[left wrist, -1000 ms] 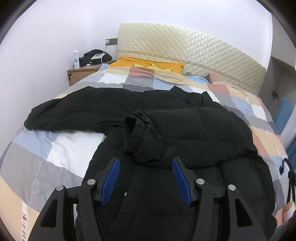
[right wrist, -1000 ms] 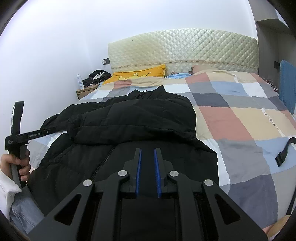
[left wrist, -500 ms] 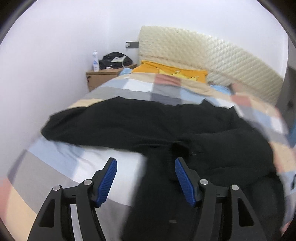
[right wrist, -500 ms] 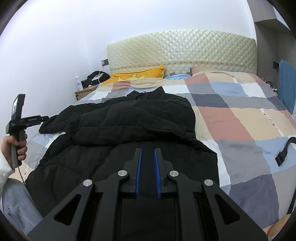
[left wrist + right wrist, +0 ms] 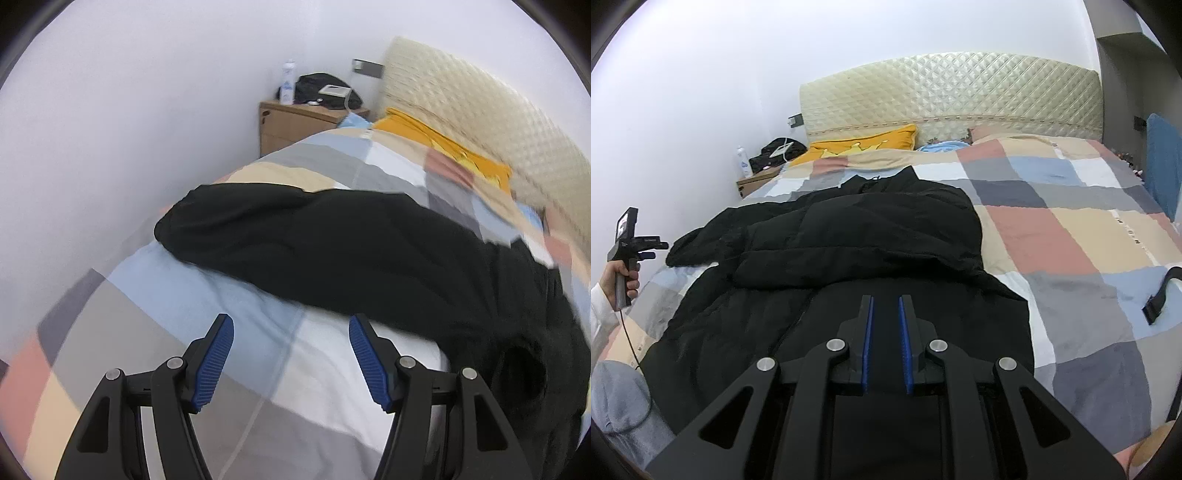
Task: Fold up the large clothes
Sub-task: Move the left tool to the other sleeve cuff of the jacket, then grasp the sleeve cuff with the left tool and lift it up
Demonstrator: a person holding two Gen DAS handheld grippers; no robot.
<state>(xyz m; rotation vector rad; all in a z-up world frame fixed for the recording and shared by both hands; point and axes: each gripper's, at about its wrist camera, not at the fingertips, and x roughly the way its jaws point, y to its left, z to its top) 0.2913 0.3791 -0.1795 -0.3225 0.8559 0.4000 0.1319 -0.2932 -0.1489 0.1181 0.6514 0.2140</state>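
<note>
A large black puffer jacket (image 5: 849,258) lies on the checked bedspread (image 5: 1052,236), one sleeve folded across its body. Its other sleeve (image 5: 295,236) stretches out to the left. My left gripper (image 5: 291,343) is open and empty, held above the bedspread just short of that sleeve; it also shows in the right wrist view (image 5: 646,247) at the bed's left side. My right gripper (image 5: 885,325) hovers over the jacket's lower part with its jaws nearly closed, a narrow gap between the blue pads, holding nothing.
A quilted headboard (image 5: 953,92) and a yellow pillow (image 5: 864,142) are at the far end. A wooden nightstand (image 5: 295,122) with a bottle and dark items stands by the wall. A black strap (image 5: 1160,295) lies at the right edge.
My left gripper has swung left, away from the jacket's middle toward the outstretched sleeve at the bed's left side. My right gripper has stayed in place.
</note>
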